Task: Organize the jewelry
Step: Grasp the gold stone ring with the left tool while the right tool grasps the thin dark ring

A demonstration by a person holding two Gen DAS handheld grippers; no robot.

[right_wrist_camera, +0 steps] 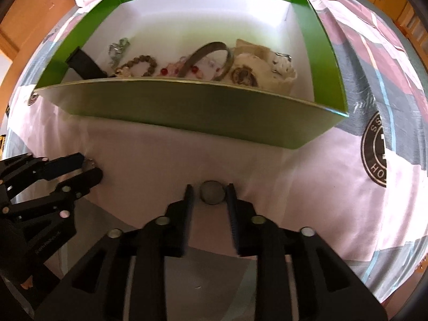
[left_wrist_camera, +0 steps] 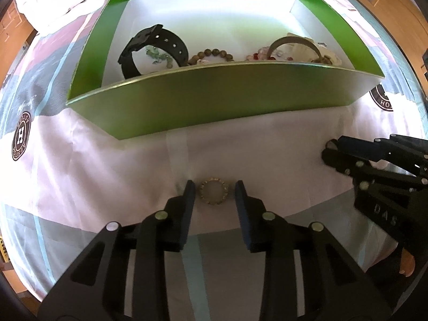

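Observation:
A green box [left_wrist_camera: 214,99] [right_wrist_camera: 187,107] stands on the cloth and holds a black watch [left_wrist_camera: 149,48], a wooden bead bracelet [left_wrist_camera: 211,54] [right_wrist_camera: 139,64], a metal bangle [left_wrist_camera: 294,42] [right_wrist_camera: 211,58] and other pieces. My left gripper [left_wrist_camera: 214,191] is open, its fingers on either side of a small studded ring [left_wrist_camera: 213,193] lying on the cloth. My right gripper [right_wrist_camera: 208,194] is open around a small round grey piece [right_wrist_camera: 212,192] on the cloth. Each gripper shows in the other's view, the right [left_wrist_camera: 331,151] and the left [right_wrist_camera: 91,167].
A patterned cloth with round logo prints [left_wrist_camera: 21,136] [right_wrist_camera: 377,149] covers the surface. Wooden furniture [left_wrist_camera: 396,8] stands behind. A cream pouch [right_wrist_camera: 262,69] lies in the box's right end.

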